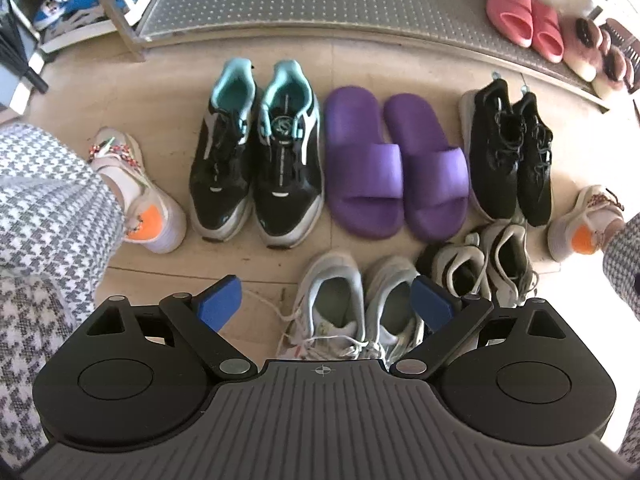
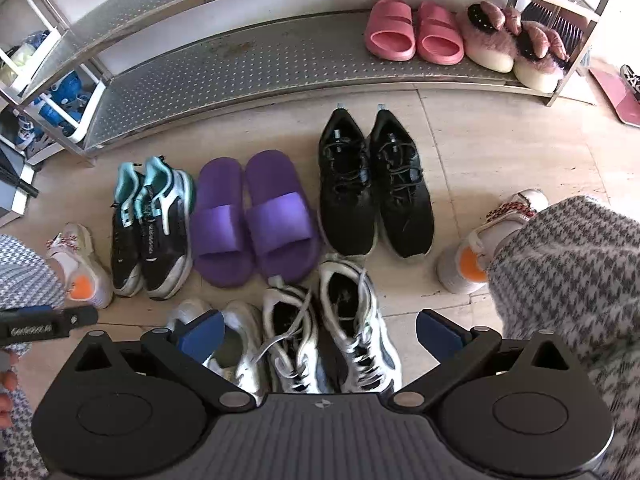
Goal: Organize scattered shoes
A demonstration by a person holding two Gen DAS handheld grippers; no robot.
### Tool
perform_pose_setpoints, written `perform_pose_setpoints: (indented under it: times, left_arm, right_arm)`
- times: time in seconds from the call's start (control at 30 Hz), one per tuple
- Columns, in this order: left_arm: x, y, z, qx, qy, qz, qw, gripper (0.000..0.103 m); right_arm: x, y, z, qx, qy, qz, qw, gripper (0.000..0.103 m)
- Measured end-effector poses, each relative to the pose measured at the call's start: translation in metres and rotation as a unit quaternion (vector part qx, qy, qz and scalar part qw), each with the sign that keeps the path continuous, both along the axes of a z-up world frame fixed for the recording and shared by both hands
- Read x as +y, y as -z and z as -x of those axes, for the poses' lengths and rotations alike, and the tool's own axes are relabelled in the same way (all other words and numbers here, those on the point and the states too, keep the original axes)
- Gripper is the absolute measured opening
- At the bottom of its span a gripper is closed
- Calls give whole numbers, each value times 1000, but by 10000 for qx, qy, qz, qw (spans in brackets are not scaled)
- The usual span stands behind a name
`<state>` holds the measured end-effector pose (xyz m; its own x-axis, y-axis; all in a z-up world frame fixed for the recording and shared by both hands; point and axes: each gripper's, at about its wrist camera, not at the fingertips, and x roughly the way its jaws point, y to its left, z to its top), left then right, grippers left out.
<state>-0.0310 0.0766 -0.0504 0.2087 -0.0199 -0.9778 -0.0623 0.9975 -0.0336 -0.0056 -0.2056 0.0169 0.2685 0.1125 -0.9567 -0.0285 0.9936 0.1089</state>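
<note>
Shoes lying in rows on the floor before a metal shelf, both tools released.

Teal-black sneakers (image 1: 256,152), purple slides (image 1: 394,168) and black sneakers (image 1: 510,152) are sitting side by side; white sneakers (image 1: 356,304) are lying nearer, under the left tool (image 1: 326,304). The right tool (image 2: 318,336) is hanging spread, empty. The shelf (image 2: 248,64) is showing bare room left of the pink slides (image 2: 414,32).

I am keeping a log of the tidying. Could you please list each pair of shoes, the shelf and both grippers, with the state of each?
Pink slides: paired on the shelf.
Fluffy slippers: paired on the shelf.
Shelf: mostly bare.
Teal-black sneakers: paired on the floor.
Purple slides: paired on the floor.
Black sneakers: paired on the floor.
Pale sneakers: floor, laces loose.
White-black sneakers: floor, laces loose.
Left gripper: open, empty.
Right gripper: open, empty.
</note>
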Motion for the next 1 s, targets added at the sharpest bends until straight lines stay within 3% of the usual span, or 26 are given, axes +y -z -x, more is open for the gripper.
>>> perform_pose_setpoints:
  times: [0.17, 0.5, 1.0]
  left_arm:
    - [-14, 8, 1, 132, 368, -538, 9978, 94]
    - [-23, 19, 16, 414, 550, -376, 9969, 94]
    - [-28, 24, 23, 578, 656, -346, 9956, 94]
  right_arm:
    - [11, 24, -2, 397, -79, -18, 9992, 102]
    - [28, 49, 2, 747, -322, 485, 9955, 102]
    - [33, 53, 8, 851, -372, 683, 9933, 102]
